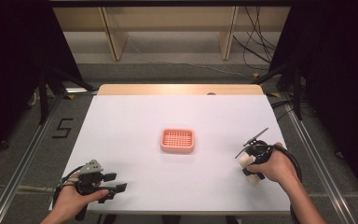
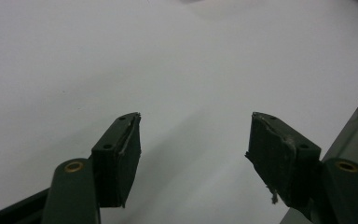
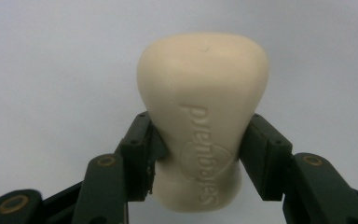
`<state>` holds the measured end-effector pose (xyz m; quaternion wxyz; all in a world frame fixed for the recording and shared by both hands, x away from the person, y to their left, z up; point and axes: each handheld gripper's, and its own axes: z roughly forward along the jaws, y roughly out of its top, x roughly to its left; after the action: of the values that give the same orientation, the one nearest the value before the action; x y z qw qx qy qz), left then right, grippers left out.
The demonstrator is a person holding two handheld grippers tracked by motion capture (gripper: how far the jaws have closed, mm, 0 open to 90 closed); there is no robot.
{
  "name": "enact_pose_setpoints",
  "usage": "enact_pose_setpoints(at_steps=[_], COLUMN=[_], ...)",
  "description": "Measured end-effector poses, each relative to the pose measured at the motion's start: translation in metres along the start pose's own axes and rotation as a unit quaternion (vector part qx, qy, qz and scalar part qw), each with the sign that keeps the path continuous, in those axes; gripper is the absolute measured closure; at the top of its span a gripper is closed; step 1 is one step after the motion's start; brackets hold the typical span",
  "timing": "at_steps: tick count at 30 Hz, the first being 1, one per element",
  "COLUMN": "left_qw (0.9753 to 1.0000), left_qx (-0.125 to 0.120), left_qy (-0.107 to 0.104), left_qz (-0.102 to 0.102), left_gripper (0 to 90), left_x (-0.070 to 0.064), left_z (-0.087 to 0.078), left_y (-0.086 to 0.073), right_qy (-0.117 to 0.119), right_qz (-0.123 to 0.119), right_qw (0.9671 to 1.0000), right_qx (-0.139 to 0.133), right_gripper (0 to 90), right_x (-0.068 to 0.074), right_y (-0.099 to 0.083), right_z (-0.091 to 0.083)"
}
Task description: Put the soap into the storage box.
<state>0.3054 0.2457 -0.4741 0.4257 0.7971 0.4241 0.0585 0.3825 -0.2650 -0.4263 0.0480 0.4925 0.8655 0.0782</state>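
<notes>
Left gripper [image 1: 114, 183] low over white tabletop [image 1: 135, 116], jaws spread wide, nothing between them. Pink soap dish [image 1: 177, 140] mid-tabletop, well apart from both sets of jaws. Right gripper [image 3: 198, 154] clamped on cream soap bar [image 3: 203, 116], pinched at its narrow waist.

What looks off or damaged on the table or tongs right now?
The left tongs have frayed pads, with a shred hanging from one. Otherwise the soap bar sits squarely in the right tongs, and the pink soap dish lies flat.
</notes>
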Motion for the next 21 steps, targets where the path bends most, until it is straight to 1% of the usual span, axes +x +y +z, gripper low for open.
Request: enact_pose_setpoints(at_steps=[1,2,3,5,6,7,9,10,11,13,14,16,17,18,21], left_qw=[1.0,1.0,1.0,1.0,1.0,1.0,1.0,1.0,1.0,1.0,1.0,1.0,1.0,1.0,1.0], left_qx=[0.0,0.0,0.0,0.0,0.0,-0.001,-0.001,-0.001,-0.001,0.0,0.0,0.002,0.002,0.003,0.001], left_qy=[0.0,0.0,0.0,0.0,0.0,0.0,0.0,0.0,0.0,0.001,0.001,0.002,0.001,0.002,0.001], left_qz=[0.0,0.0,0.0,0.0,0.0,0.001,0.001,0.0,0.0,0.001,0.001,0.004,0.004,0.005,0.002], left_gripper=[33.9,33.9,33.9,33.9,33.9,33.9,33.9,33.9,33.9,33.9,33.9,33.9,33.9,33.9,33.9], left_x=[0.0001,0.0001,0.0001,0.0,0.0,0.0,0.0,0.0,0.0,0.0,0.0,0.0003,0.0002,0.0003,-0.0001], left_z=[0.0,0.0,0.0,-0.0001,-0.0001,-0.0002,-0.0003,-0.0002,-0.0002,-0.0002,-0.0003,-0.0006,-0.0006,-0.0006,-0.0002], left_y=[0.0,0.0,0.0,0.0,0.0,0.0001,0.0001,0.0001,0.0,0.0,0.0001,0.0003,0.0002,0.0001,0.0], right_qy=[-0.002,-0.003,-0.004,-0.007,-0.002,-0.002,-0.004,-0.006,-0.008,-0.002,-0.007,-0.001,-0.002,0.009,0.006], right_qz=[-0.001,-0.021,-0.025,-0.023,-0.02,-0.029,-0.031,-0.028,-0.034,-0.038,-0.044,-0.042,-0.048,-0.051,-0.057], right_qw=[1.0,0.9998,0.9996,0.9996,0.9997,0.9994,0.9992,0.9992,0.9991,0.999,0.9987,0.9987,0.9983,0.9981,0.9977], right_qx=[-0.001,-0.007,-0.012,-0.013,-0.016,-0.021,-0.025,-0.027,-0.025,-0.023,-0.025,-0.028,-0.033,-0.033,-0.035], right_gripper=[50.4,50.4,50.4,50.4,50.4,50.4,50.4,50.4,50.4,50.4,50.4,50.4,50.4,50.4,50.4], right_x=[0.0006,-0.0013,-0.0012,0.0003,0.0015,0.0016,0.0014,0.0019,0.0016,0.0027,0.0025,0.0035,0.0028,0.0036,0.0047], right_y=[0.0005,0.0016,0.0018,0.0024,0.0026,0.0036,0.004,0.0043,0.0049,0.0053,0.0058,0.0062,0.0069,0.0075,0.0086], right_z=[-0.0001,0.0004,0.0007,0.0007,0.0003,-0.0003,0.0003,0.0014,0.0012,0.0007,0.001,0.0016,0.0016,0.0022,0.0023])
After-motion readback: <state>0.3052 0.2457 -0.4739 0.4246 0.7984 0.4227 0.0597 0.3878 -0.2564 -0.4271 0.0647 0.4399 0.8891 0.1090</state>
